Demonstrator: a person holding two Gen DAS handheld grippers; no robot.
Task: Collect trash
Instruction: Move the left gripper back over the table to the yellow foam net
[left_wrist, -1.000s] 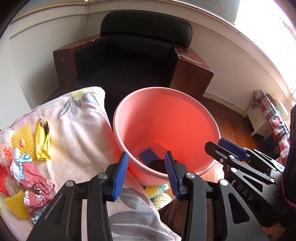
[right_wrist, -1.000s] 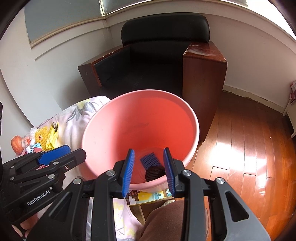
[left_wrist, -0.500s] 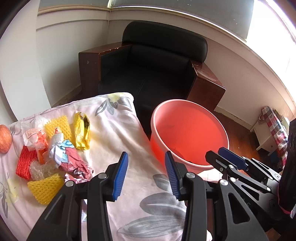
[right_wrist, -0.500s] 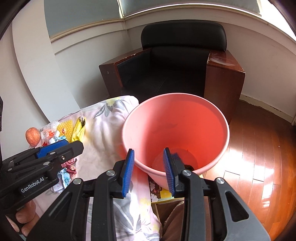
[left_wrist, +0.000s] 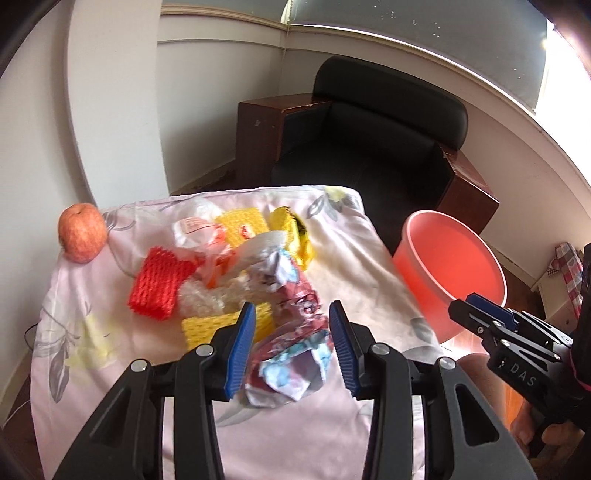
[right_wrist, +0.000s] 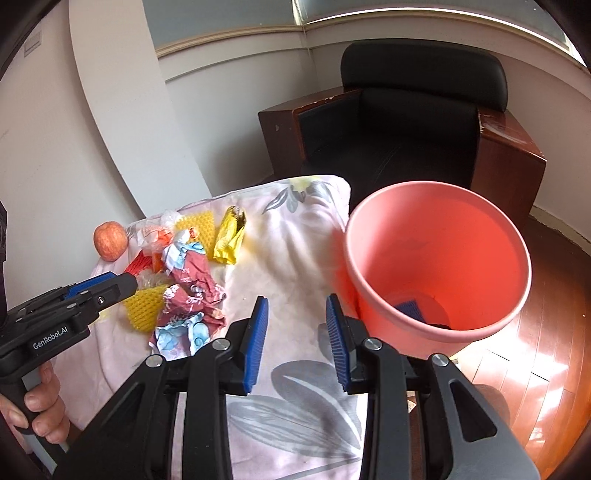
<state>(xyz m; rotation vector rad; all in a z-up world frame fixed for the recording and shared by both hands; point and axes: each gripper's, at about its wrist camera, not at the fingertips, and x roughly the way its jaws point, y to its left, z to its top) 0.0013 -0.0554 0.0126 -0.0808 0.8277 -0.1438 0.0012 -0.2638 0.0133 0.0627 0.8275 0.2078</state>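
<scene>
A: Left wrist view, fingers?
B: Blue pads (left_wrist: 242, 345) of left gripper (left_wrist: 291, 347) spread apart, released, holding nothing. Poised above crumpled red-and-blue wrapper (left_wrist: 291, 354) at near edge of trash pile; contact cannot be told.
A: Other trash?
B: On floral cloth (left_wrist: 354, 258): red foam net (left_wrist: 159, 282) left, yellow foam net (left_wrist: 225, 325) just left of wrapper, second yellow foam net (left_wrist: 242, 223) far, yellow foil packet (left_wrist: 295, 236) far right. Apple (left_wrist: 82, 232) at far left corner. Pink bucket (left_wrist: 450, 273) right of cloth; right gripper (left_wrist: 484, 314) near its rim.

A: Right wrist view, fingers?
B: Right gripper (right_wrist: 297, 341) released, jaws apart, empty, above bare cloth (right_wrist: 295, 251).
A: Surroundings?
B: Bucket (right_wrist: 436, 266) just right, a blue scrap (right_wrist: 408, 308) at its bottom. Wrapper (right_wrist: 188, 295) left, left gripper (right_wrist: 103, 288) over pile, hand (right_wrist: 40, 402) on its grip. Black armchair (right_wrist: 406, 122) far.
</scene>
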